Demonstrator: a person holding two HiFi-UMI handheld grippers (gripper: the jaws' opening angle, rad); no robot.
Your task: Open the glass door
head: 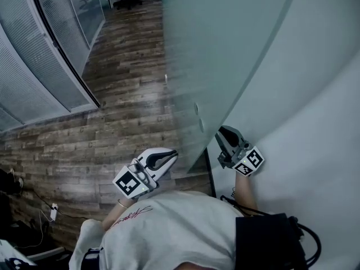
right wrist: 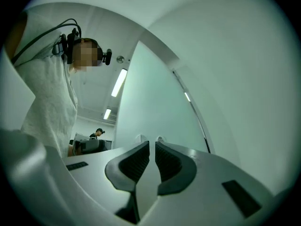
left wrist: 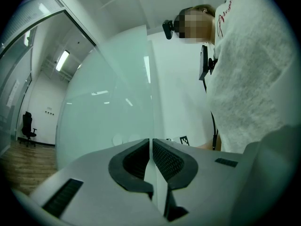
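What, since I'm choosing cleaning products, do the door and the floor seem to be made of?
Door: frosted glass, probably; pale green, matte, with the floor showing hazily through its lower part. Floor: wood-look planks, brown grain and visible seams; solid wood or laminate, cannot tell.

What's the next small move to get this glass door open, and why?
Probably ease the right hand-held gripper forward to push the glass door: its jaws are almost shut, empty, and aimed at the glass near two round fittings, while the left hand-held gripper sits at the door's edge.
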